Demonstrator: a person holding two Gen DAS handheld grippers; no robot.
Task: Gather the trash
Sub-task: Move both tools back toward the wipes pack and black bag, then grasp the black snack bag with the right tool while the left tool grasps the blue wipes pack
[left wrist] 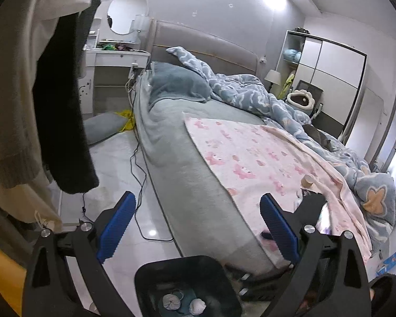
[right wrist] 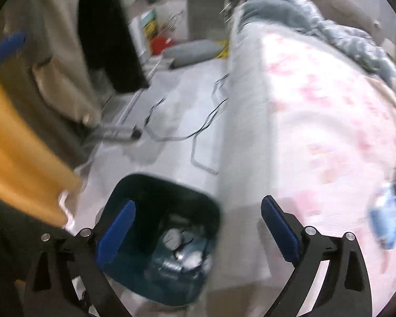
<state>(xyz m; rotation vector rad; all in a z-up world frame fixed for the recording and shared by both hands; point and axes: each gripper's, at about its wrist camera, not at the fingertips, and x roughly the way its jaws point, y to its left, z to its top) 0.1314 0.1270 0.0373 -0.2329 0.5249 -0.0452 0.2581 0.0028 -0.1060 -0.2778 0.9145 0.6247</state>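
A dark trash bin (left wrist: 187, 288) stands on the floor beside the bed, with crumpled tissues (left wrist: 198, 305) and other scraps inside. My left gripper (left wrist: 198, 227) is open and empty, held above the bin's far rim. In the blurred right wrist view the bin (right wrist: 166, 240) lies below my right gripper (right wrist: 198, 232), which is open and empty. A small paper cup (left wrist: 307, 180) and dark items (left wrist: 314, 200) lie on the pink blanket (left wrist: 250, 163). A blue wrapper (right wrist: 385, 219) lies on the pink blanket at the right.
The bed (left wrist: 177, 174) with a blue duvet (left wrist: 250, 92) fills the right. Clothes (left wrist: 63, 105) hang at the left. Black cables (left wrist: 142, 185) run over the tiled floor. A grey cushion (left wrist: 103, 129) lies by a white dresser (left wrist: 113, 63).
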